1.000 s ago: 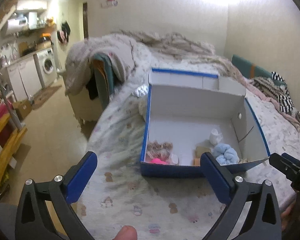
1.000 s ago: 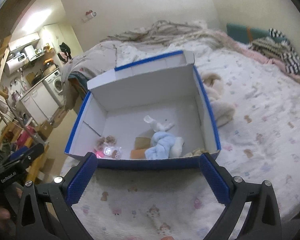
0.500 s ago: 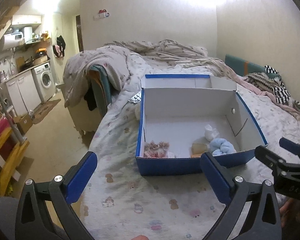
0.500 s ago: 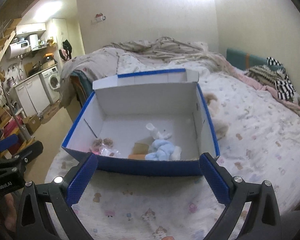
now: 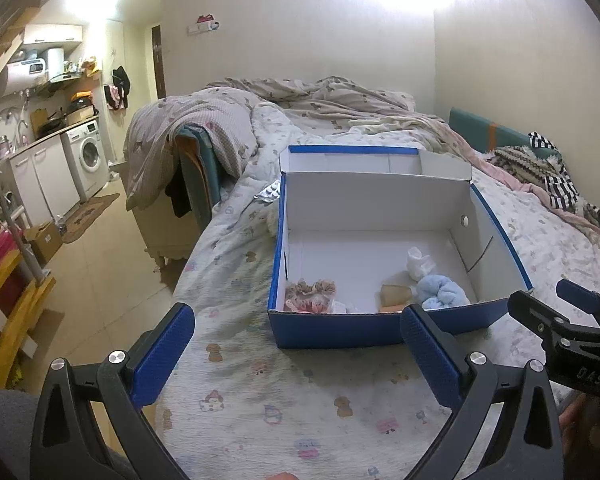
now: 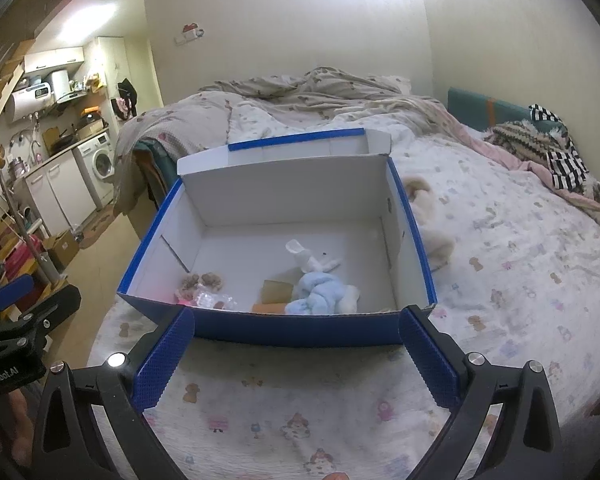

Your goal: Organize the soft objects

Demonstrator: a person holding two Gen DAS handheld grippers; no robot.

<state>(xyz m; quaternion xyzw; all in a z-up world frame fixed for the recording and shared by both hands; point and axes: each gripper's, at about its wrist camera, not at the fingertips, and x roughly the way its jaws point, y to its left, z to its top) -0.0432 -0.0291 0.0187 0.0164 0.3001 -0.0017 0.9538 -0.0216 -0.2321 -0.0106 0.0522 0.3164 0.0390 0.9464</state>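
Note:
A blue cardboard box (image 5: 340,330) with a white inside and raised lid stands on the bed; it also shows in the right wrist view (image 6: 300,330). Inside lie a light blue soft roll (image 5: 440,295) (image 6: 320,294), a white soft piece (image 5: 419,263) (image 6: 312,259), a tan item (image 6: 275,291) and frilly scrunchies (image 5: 310,294) (image 6: 204,280). A cream plush toy (image 6: 430,224) lies on the bed right of the box. My left gripper (image 5: 296,344) is open and empty in front of the box. My right gripper (image 6: 296,344) is open and empty too.
A patterned bedsheet (image 5: 284,396) covers the bed. A rumpled duvet (image 5: 320,96) lies at the far end and striped clothes (image 5: 548,168) at the right. A blister pack (image 5: 269,193) lies left of the box. The bed edge drops to the floor (image 5: 100,264) at left.
Both grippers have drawn back and risen from the box, which now looks smaller and farther. Both stay open and empty.

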